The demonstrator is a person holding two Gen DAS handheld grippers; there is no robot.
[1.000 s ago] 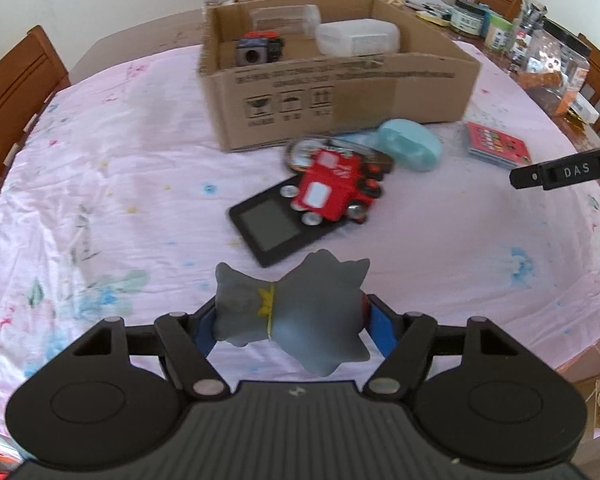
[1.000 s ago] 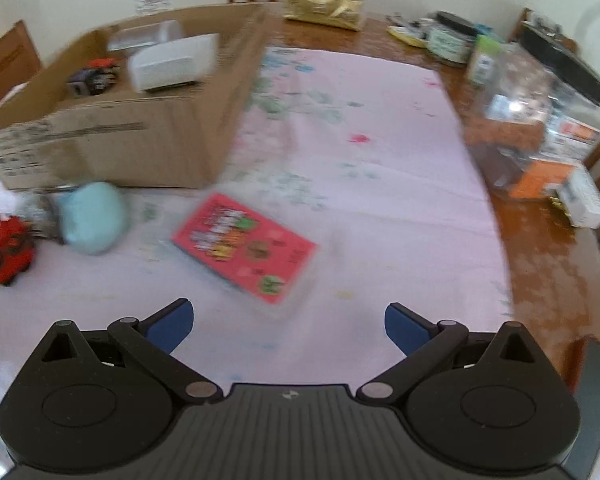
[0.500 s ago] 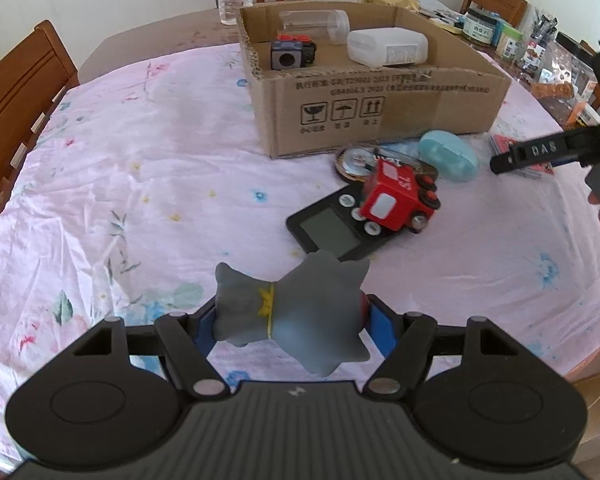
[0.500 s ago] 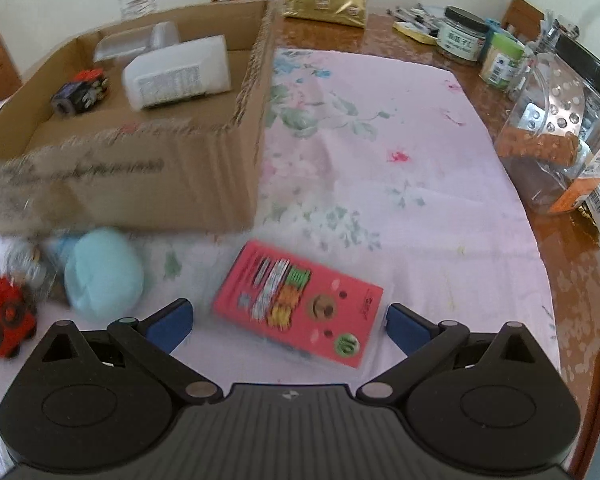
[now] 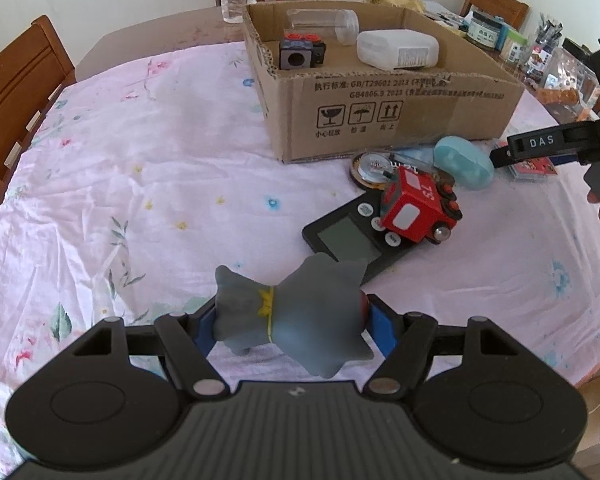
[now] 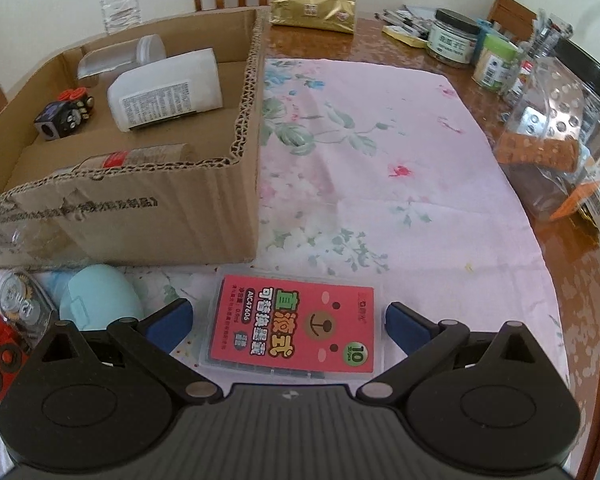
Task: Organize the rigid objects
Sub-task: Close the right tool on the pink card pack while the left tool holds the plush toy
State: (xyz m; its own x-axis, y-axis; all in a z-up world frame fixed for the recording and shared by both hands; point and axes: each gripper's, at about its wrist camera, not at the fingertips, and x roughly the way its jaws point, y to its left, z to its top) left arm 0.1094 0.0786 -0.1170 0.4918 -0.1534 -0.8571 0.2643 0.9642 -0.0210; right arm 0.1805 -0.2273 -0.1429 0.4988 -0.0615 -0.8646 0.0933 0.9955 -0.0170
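1. Grey rubbery figure (image 5: 296, 312), banded in yellow, is pinched between the blue pads of the left gripper (image 5: 290, 322) and held above the pink floral cloth (image 5: 140, 184).
2. Further right, a red toy truck (image 5: 418, 210) is seen lying on a black digital scale (image 5: 346, 238), with a pale blue oval case (image 5: 464, 162) beyond it.
3. Behind these, a cardboard box (image 6: 156, 216) is loaded with a white container (image 6: 166, 90), a clear jar (image 6: 120, 56) and a small black toy (image 6: 64, 114).
4. At the right, the right gripper (image 6: 288, 320) is held with jaws spread wide, pads either side of a red refill pack (image 6: 294, 326) lying on the cloth, not touching it.
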